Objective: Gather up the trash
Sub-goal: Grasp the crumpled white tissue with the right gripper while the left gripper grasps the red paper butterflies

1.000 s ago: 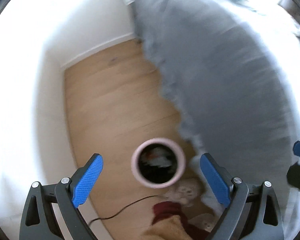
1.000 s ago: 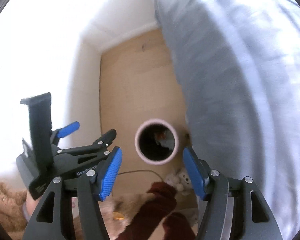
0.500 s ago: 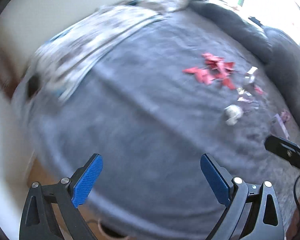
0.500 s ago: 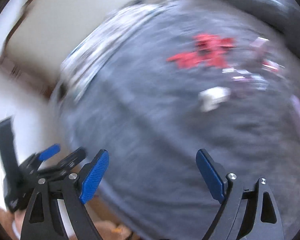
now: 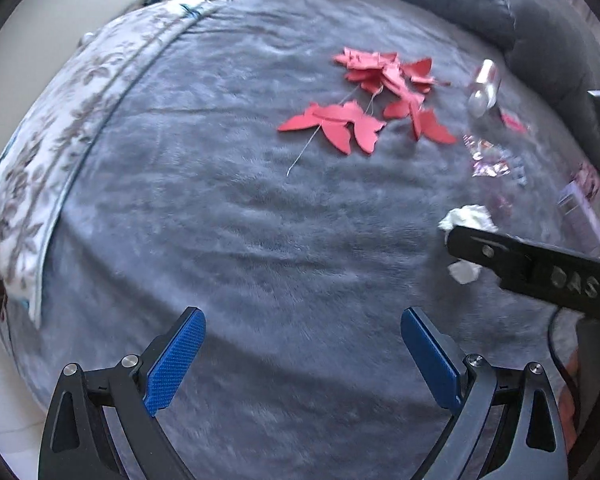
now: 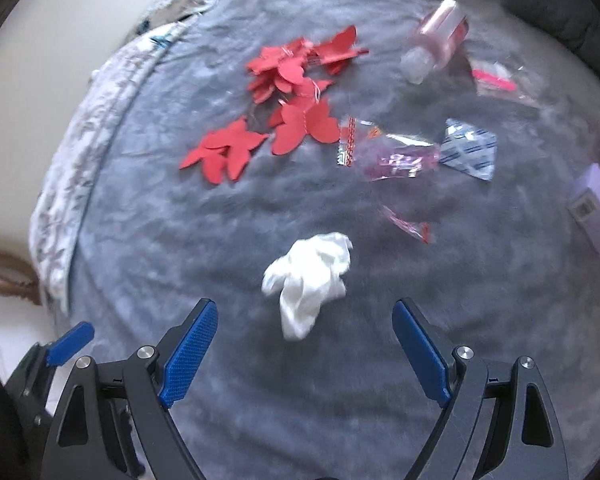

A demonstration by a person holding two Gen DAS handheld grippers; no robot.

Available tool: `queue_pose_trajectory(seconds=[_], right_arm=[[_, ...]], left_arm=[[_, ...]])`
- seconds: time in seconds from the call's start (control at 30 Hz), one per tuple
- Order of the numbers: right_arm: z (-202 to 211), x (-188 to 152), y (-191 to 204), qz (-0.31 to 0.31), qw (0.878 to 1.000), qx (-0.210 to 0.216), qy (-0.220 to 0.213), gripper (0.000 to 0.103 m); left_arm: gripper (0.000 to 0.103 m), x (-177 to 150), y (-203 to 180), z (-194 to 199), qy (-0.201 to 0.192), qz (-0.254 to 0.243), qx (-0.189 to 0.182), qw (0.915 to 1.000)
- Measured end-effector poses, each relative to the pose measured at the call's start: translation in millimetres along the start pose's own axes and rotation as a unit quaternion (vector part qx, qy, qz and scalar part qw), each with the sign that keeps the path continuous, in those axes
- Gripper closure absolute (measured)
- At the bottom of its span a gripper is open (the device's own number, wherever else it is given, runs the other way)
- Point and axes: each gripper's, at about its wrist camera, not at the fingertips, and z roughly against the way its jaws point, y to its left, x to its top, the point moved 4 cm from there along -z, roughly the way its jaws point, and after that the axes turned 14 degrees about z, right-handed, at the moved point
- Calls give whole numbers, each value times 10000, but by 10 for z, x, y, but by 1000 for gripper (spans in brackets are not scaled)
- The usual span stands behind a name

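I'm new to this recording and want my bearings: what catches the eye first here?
A cluster of red paper butterflies lies on the grey blanket toward its far side. Nearer, a crumpled white tissue sits just ahead of the open, empty right gripper. To the right of the butterflies lie shiny wrappers and a small bottle.

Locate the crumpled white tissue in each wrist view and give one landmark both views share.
Left wrist: crumpled white tissue at right of centre, partly hidden behind the right gripper's black body.
Right wrist: it lies at centre, just ahead of the open right gripper.
Shared landmark: the red paper butterflies on the grey blanket.
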Motion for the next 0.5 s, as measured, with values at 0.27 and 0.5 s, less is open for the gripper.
queue_pose_trajectory(seconds=[0.27,0.5], right_arm=[[-490,90,38,-99,9981,-444,425,28],[-384,52,35,25,9981,-442,434,89]], left_arm=[[5,193,56,-201,109,-174,-96,9997],[5,671,-236,-364,31,-710,-298,9970]])
